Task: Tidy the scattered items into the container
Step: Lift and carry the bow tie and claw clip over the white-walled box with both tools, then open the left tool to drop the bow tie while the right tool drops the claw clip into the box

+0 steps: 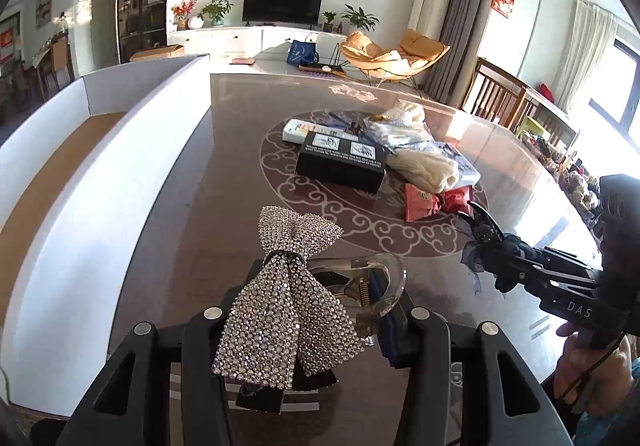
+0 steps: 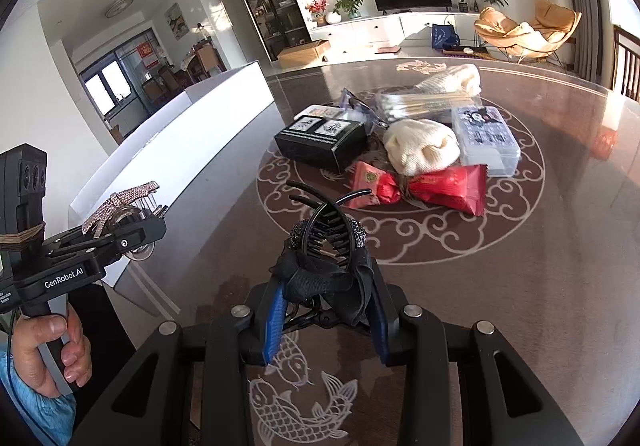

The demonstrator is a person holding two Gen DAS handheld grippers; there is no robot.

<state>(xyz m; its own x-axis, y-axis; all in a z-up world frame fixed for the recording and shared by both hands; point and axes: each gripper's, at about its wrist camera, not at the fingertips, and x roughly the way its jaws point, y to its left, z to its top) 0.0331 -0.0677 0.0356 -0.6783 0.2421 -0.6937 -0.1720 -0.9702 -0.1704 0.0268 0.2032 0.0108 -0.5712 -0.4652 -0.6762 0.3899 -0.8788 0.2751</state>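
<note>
Clamped: left gripper [image 1: 308, 310] pinching a rhinestone bow clip [image 1: 288, 310], right gripper [image 2: 326, 286] pinching a black claw clip [image 2: 324, 242] by its ribbon bow, both lifted above the table. Glass-topped brown table [image 2: 500, 286] with scroll ring. Long white box [image 1: 132, 174], open, along the table's left edge. Heaped mid-table, apart from it: black carton [image 2: 320, 142], clear case [image 2: 486, 140], cream knit hat [image 2: 422, 146], red snack packet [image 2: 448, 186], swab bag [image 2: 428, 102].

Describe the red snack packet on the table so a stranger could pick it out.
On the brown table, find the round scroll pattern with the pile of items. The red packet lies at the pile's near edge, just below the cream hat. It is the only red thing there, pinched in the middle like a bow.
</note>
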